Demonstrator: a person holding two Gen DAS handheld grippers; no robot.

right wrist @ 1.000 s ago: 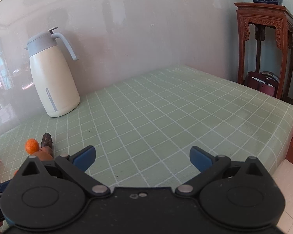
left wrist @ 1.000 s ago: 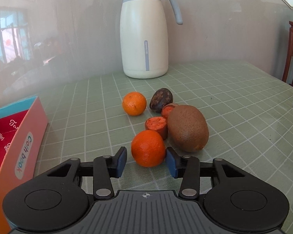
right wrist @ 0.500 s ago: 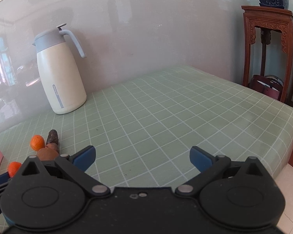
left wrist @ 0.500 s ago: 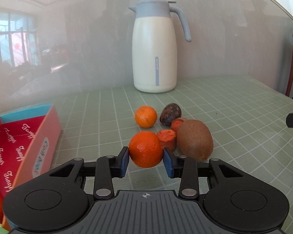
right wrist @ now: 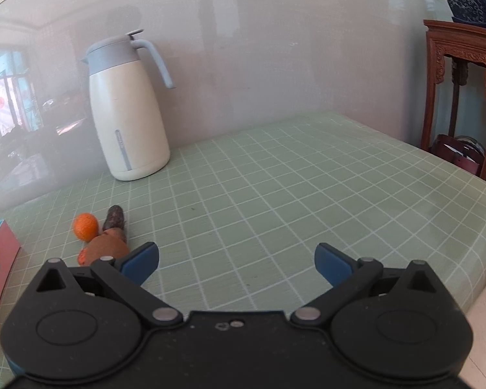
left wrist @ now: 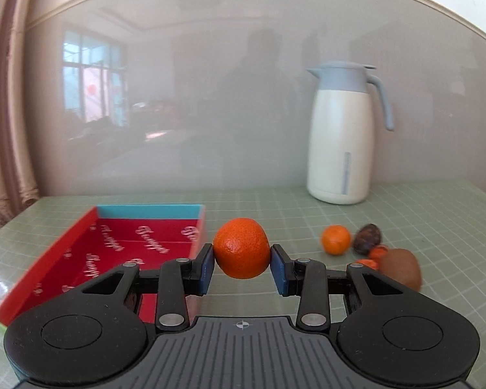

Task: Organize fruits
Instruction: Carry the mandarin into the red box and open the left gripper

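The left tool point(left wrist: 242, 267) is held level above the green grid-patterned worktop point(left wrist: 275, 204), its blue pads clamped on a round, dimpled orange mandarin point(left wrist: 242, 247), just right of the open red cardboard box point(left wrist: 120, 246) with a teal far wall. The right tool point(right wrist: 236, 261) hovers with blue pads wide apart, gripping nothing. Right of the box lie a smaller mandarin point(left wrist: 336, 240), a dark wrinkled fruit point(left wrist: 367, 234) and a fuzzy brown kiwi point(left wrist: 400, 267)
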